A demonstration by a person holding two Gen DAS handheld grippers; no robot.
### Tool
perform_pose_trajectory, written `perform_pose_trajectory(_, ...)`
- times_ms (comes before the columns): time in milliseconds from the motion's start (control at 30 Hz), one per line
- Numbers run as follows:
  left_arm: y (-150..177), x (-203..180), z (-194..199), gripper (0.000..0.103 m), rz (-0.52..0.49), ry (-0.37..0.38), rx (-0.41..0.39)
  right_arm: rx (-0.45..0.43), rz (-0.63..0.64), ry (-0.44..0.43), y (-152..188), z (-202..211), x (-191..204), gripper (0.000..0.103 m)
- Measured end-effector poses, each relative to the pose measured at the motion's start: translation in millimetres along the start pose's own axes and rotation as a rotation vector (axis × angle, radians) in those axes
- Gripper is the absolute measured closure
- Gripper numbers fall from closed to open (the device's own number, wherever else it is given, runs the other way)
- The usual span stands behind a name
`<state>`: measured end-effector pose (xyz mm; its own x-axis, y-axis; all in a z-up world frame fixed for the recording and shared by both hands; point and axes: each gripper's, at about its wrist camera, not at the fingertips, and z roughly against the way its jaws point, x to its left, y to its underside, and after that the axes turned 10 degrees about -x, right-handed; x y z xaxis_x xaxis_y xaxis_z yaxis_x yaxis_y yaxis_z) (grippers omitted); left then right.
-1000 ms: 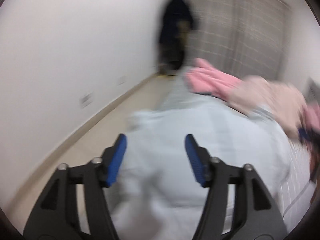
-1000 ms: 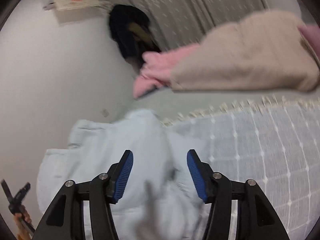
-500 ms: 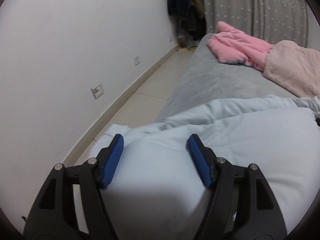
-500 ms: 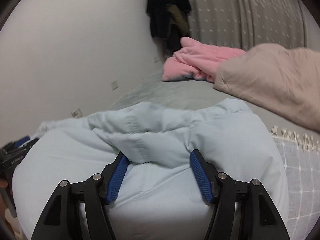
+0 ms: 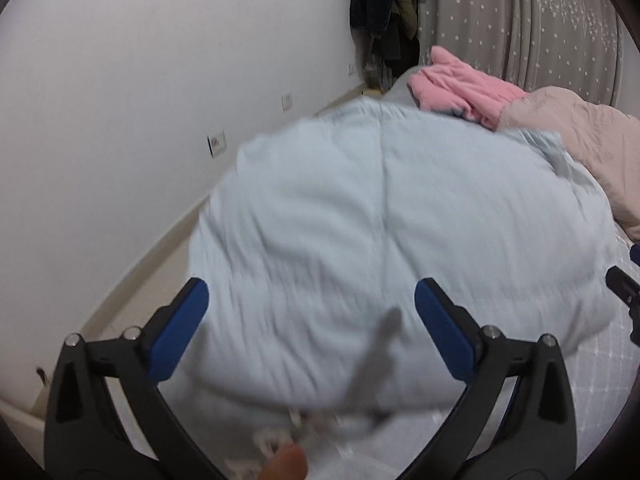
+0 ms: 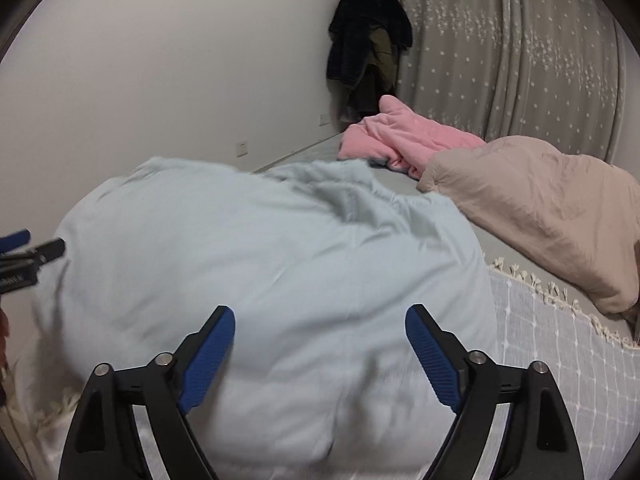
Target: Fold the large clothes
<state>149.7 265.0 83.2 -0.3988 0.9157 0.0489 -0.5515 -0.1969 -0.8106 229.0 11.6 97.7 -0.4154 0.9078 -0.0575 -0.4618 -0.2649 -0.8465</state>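
Note:
A large light blue garment (image 5: 384,240) billows in a puffed mound over the bed and is blurred with motion. My left gripper (image 5: 311,292) hovers at its near edge. Its jaws are opening and stand wide, with the blue pads (image 5: 180,332) clear of the cloth. My right gripper (image 6: 320,314) stands the same way over the garment (image 6: 280,264), jaws opening, pads (image 6: 208,360) apart from the fabric. Each gripper shows at the edge of the other's view: the right gripper (image 5: 622,292) and the left gripper (image 6: 24,252). A person's fingertip (image 5: 284,462) shows at the bottom.
A pink garment (image 6: 408,136) and a beige quilt (image 6: 540,200) lie further up the bed. A white grid blanket with tassels (image 6: 560,344) covers the near part. Dark coats (image 6: 368,40) hang in the corner by the starred curtain (image 6: 520,48). A white wall (image 5: 120,120) and a strip of floor run along the left.
Both grippers' jaws have spread wide and the light blue garment that sat between the pads is let go. It now puffs out ahead of them over the bed. Both hands have swung and tilted downward.

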Motion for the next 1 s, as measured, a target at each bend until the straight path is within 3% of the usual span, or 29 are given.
perform_pose_trajectory(167,52,-22,37,0.001,0.007,0.024,0.079,0.079,-0.025,-0.036,38,44,9,0.01)
perform_pose_trajectory(333,81,-35,76,0.001,0.037,0.022,0.054,0.128,-0.011,-0.011,76,70,14,0.009)
perform_pose_trajectory(400,86,-40,86,0.001,0.035,0.022,0.038,0.162,0.043,0.016,78,72,21,0.008)
perform_pose_trajectory(467,93,-40,97,0.001,0.03,0.016,0.008,0.138,0.071,0.053,79,82,28,0.008)
perform_pose_trajectory(667,99,-42,111,0.001,0.041,0.016,-0.023,0.154,0.098,0.039,82,91,42,0.008)
perform_pose_trajectory(1000,101,-46,106,0.001,0.047,0.013,-0.008,0.15,0.12,0.026,84,90,47,0.008)
